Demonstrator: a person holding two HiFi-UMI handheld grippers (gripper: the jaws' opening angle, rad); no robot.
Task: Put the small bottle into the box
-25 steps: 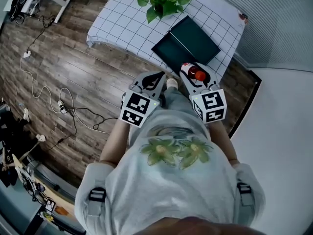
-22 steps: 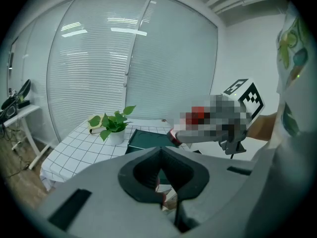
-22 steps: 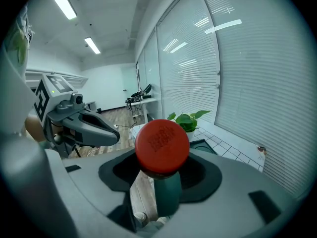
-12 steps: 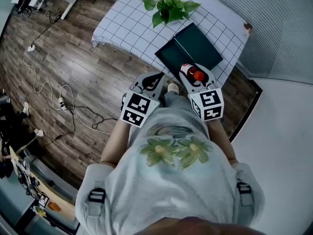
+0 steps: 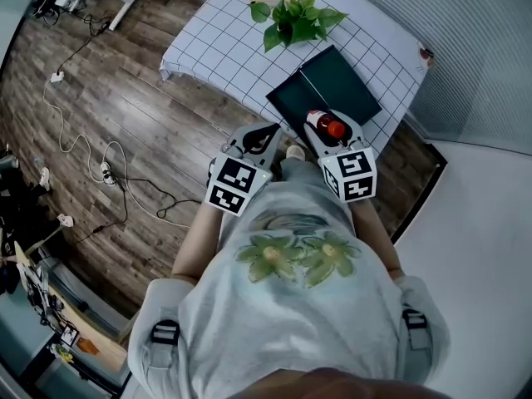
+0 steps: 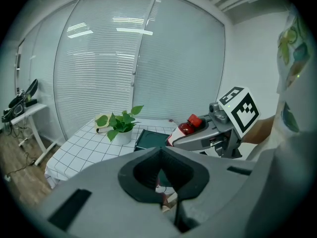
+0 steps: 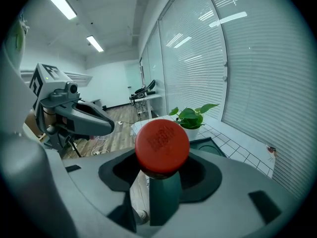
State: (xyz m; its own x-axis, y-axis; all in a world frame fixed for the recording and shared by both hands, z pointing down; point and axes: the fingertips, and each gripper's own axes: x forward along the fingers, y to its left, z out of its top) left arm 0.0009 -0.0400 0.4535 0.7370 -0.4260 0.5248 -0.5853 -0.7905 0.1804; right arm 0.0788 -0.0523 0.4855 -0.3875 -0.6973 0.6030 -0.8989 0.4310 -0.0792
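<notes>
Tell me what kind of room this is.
Most likely an office or lab workroom. It has a wall of glass panels with slatted blinds, ceiling strip lights, and power cables trailing over a wood floor.

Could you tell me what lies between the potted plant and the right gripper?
The dark box lies on the table between the potted plant and the right gripper; the head view shows it most clearly.
</notes>
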